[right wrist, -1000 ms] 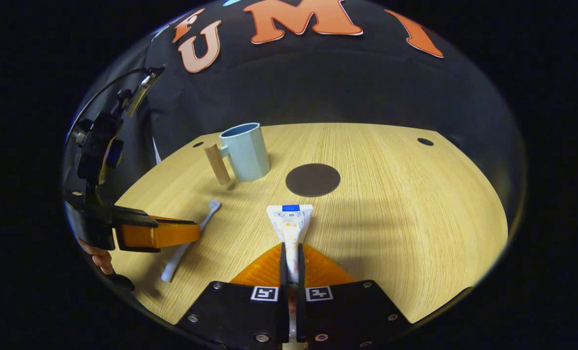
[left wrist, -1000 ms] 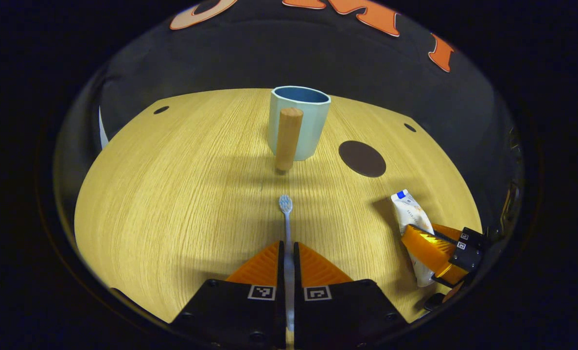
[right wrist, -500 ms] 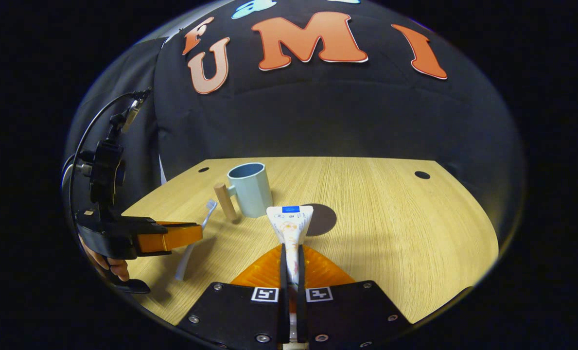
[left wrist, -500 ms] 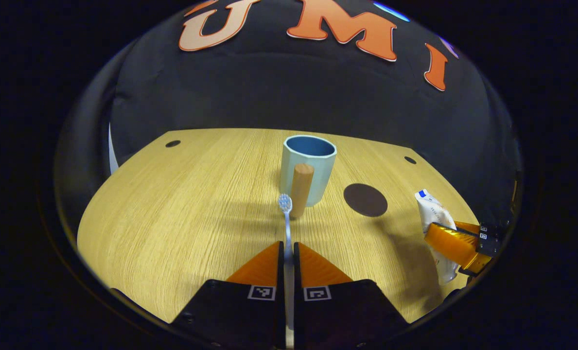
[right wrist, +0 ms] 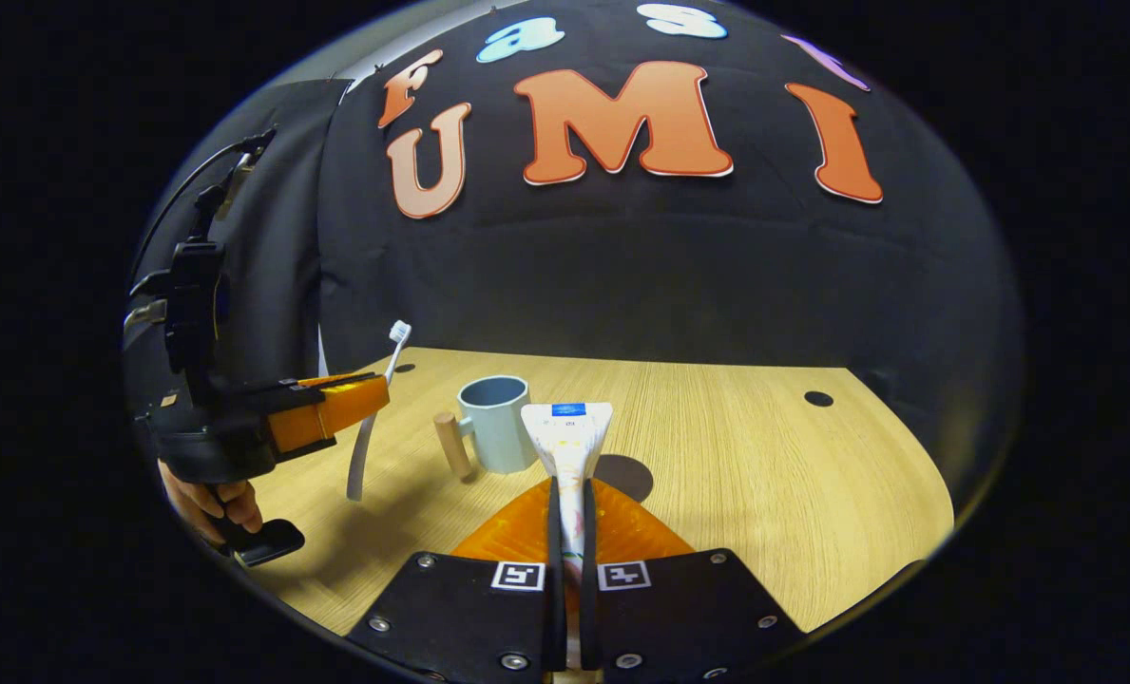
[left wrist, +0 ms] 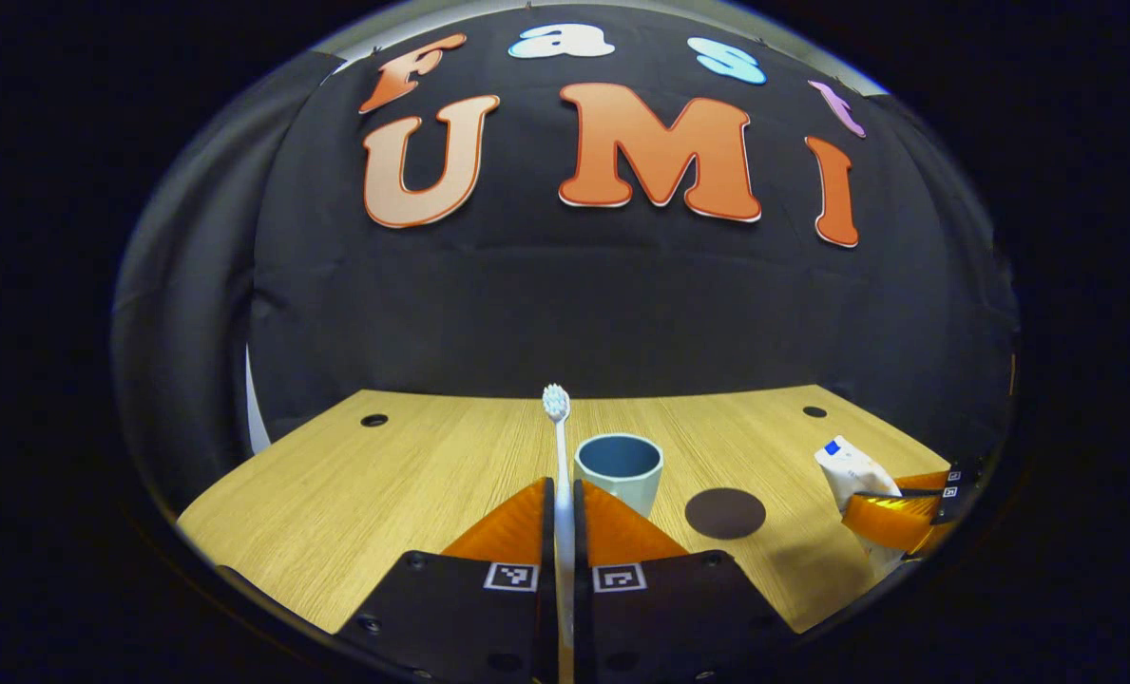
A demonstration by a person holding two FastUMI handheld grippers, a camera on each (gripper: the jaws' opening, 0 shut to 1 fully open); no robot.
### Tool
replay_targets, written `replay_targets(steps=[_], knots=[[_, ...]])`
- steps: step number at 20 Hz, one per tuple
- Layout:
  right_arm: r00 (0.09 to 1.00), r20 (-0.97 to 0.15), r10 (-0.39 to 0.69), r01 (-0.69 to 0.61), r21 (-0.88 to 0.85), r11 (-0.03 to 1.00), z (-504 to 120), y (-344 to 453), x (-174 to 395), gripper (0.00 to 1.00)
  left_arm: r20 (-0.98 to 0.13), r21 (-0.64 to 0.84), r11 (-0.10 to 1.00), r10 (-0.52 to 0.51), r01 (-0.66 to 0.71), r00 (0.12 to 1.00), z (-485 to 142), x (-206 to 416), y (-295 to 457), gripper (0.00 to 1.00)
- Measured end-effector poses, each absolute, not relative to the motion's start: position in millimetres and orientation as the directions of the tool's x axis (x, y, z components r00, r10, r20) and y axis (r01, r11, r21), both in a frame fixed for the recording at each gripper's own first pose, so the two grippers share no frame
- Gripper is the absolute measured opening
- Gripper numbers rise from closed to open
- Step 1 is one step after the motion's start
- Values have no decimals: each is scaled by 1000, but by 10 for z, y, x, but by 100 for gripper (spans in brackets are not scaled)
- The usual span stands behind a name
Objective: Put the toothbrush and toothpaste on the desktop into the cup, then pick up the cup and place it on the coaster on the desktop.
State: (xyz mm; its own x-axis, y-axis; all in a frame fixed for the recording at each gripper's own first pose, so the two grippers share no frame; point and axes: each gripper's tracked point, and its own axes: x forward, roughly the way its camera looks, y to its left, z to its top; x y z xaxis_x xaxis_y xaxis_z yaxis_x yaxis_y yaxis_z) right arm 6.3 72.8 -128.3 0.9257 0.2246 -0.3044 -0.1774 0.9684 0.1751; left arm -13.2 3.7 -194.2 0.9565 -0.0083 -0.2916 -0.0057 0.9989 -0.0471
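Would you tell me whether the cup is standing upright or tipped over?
Upright: the cup stands on its base on the desktop, open mouth up, nothing visible inside.

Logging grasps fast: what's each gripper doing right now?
Left gripper: shut on the toothbrush.
Right gripper: shut on the toothpaste tube.

no legible text, toothpaste tube (right wrist: 566, 439) print too small to read
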Motion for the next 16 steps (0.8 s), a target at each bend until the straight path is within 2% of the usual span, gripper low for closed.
replay_targets(steps=[8,16], knots=[[977,-140,160,-144,121,982,-809,478,269,6,-91,-12,1000,0,-1,996,-1357,239,-121,6],[995,23,94,-95,104,990,-361,295,537,6,113,-13,999,-32,33,993,-895,523,-344,6]])
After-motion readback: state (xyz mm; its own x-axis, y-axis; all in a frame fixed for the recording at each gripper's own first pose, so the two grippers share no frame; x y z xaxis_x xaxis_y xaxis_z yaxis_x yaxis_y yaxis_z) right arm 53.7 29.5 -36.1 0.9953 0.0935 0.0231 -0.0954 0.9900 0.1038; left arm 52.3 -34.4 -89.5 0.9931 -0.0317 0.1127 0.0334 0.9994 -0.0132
